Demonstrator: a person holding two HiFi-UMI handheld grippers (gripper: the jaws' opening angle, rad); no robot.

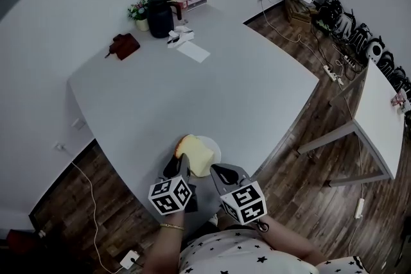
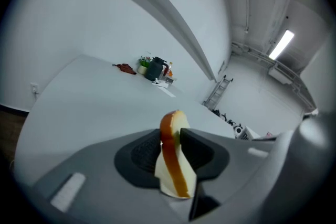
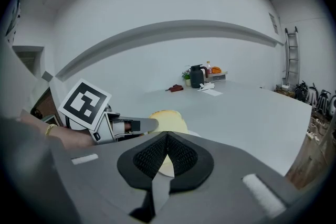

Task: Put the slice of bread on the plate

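Holding the slice of bread (image 2: 173, 170) on edge over the plate (image 1: 214, 148), near side of worktop (image 1: 212, 86): left gripper (image 2: 170, 136) fingers pinch it. Right gripper (image 3: 166, 139) fingers closed, empty. Judged light, soft, crushable; grip the crust gently.

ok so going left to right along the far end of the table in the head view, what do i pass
brown pouch → potted flowers → black jug → flat white sheet; the crumpled white bit and the orange thing overlap these, so they are left out
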